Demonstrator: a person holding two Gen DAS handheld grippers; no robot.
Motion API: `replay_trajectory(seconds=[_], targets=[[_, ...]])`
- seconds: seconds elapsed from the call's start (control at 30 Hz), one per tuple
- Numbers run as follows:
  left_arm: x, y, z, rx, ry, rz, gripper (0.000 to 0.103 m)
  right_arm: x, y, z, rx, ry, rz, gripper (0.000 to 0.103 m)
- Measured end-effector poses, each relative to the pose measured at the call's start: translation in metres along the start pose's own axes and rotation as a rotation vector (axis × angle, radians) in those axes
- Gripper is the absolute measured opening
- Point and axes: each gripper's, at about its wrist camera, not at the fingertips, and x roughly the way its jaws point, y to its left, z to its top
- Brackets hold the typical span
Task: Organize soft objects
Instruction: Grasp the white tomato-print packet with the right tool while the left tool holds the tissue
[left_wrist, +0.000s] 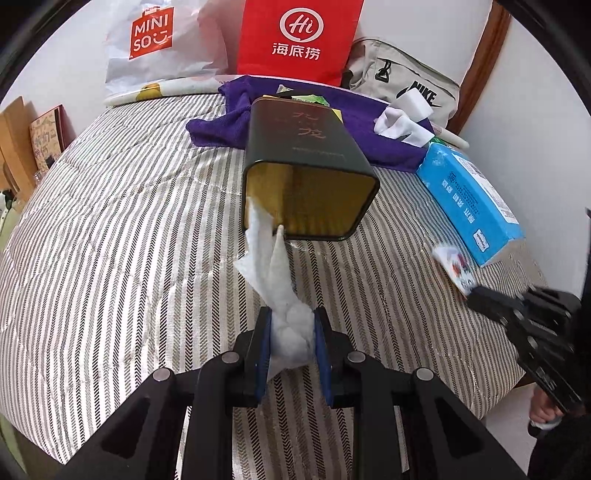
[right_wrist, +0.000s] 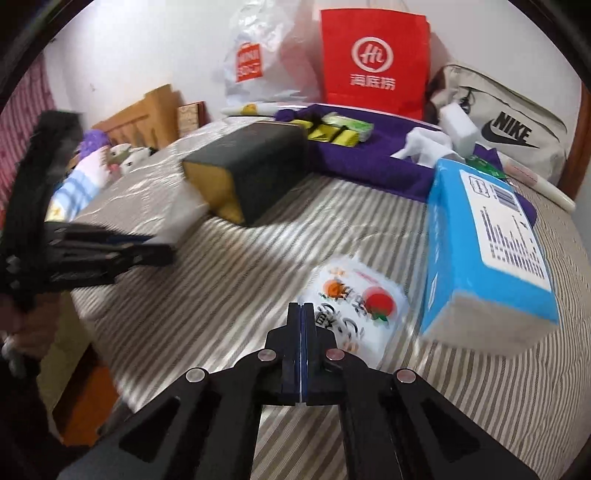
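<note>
My left gripper (left_wrist: 291, 325) is shut on a crumpled white tissue (left_wrist: 275, 273), whose far end reaches the open mouth of a dark tin box (left_wrist: 306, 162) lying on its side on the striped bed. The box also shows in the right wrist view (right_wrist: 255, 173). My right gripper (right_wrist: 301, 314) is shut and empty, just above the bed beside a small white printed tissue pack (right_wrist: 354, 306). A blue tissue box (right_wrist: 480, 251) lies right of it. More white tissue (left_wrist: 399, 125) lies on a purple towel (left_wrist: 221, 122).
A red paper bag (left_wrist: 299, 37), a white Miniso bag (left_wrist: 155, 40) and a beige Nike bag (left_wrist: 410, 81) stand against the wall. Yellow and green packets (right_wrist: 340, 131) and a white sponge block (right_wrist: 458, 125) lie on the towel. Plush toys (right_wrist: 110, 158) sit at the left.
</note>
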Motion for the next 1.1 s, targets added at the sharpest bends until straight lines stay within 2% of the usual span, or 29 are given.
replay_trajectory(seconds=[0.2,0.3,0.37,0.4,0.43,0.53,0.67,0.7,0.8,0.87,0.9,1.0,1.1], targets=[[0.0,-0.001,-0.001,-0.012,0.0,0.009,0.022,-0.024,-0.004,-0.027,0.025,0.047,0.011,0.001],[0.0,0.0,-0.001,-0.019,-0.001,0.009,0.022,-0.031,-0.011,-0.039,0.046,0.045,-0.025,0.005],[0.0,0.001,-0.001,-0.029,0.0,0.005,0.022,-0.034,-0.018,-0.042,0.068,0.037,-0.04,0.023],[0.0,0.001,-0.001,-0.031,0.001,0.003,0.022,-0.035,-0.022,-0.043,0.088,0.03,-0.051,0.043],[0.0,0.001,-0.001,-0.032,0.003,0.003,0.022,-0.036,-0.026,-0.045,0.099,0.02,-0.06,0.057],[0.0,0.001,0.0,-0.03,0.005,0.003,0.022,-0.037,-0.036,-0.048,0.12,-0.011,-0.111,0.063],[0.001,-0.002,0.001,-0.024,0.01,0.019,0.022,-0.023,-0.052,-0.047,0.167,0.004,-0.171,0.066],[0.001,-0.002,0.001,-0.021,0.01,0.023,0.022,-0.017,-0.055,-0.047,0.186,0.021,-0.18,0.069],[0.001,-0.004,0.002,-0.016,0.011,0.031,0.023,-0.015,-0.051,-0.046,0.204,-0.003,-0.178,0.083],[0.001,-0.004,0.002,-0.019,0.01,0.033,0.023,-0.01,-0.044,-0.045,0.191,-0.014,-0.202,0.082],[0.001,-0.004,0.002,-0.02,0.007,0.033,0.023,-0.008,-0.039,-0.046,0.171,-0.018,-0.221,0.078],[0.001,-0.004,0.001,-0.022,-0.006,0.031,0.023,-0.011,-0.036,-0.049,0.165,-0.051,-0.224,0.053],[0.0,-0.002,0.0,-0.026,-0.021,0.027,0.022,-0.014,-0.041,-0.05,0.168,-0.059,-0.22,0.039]])
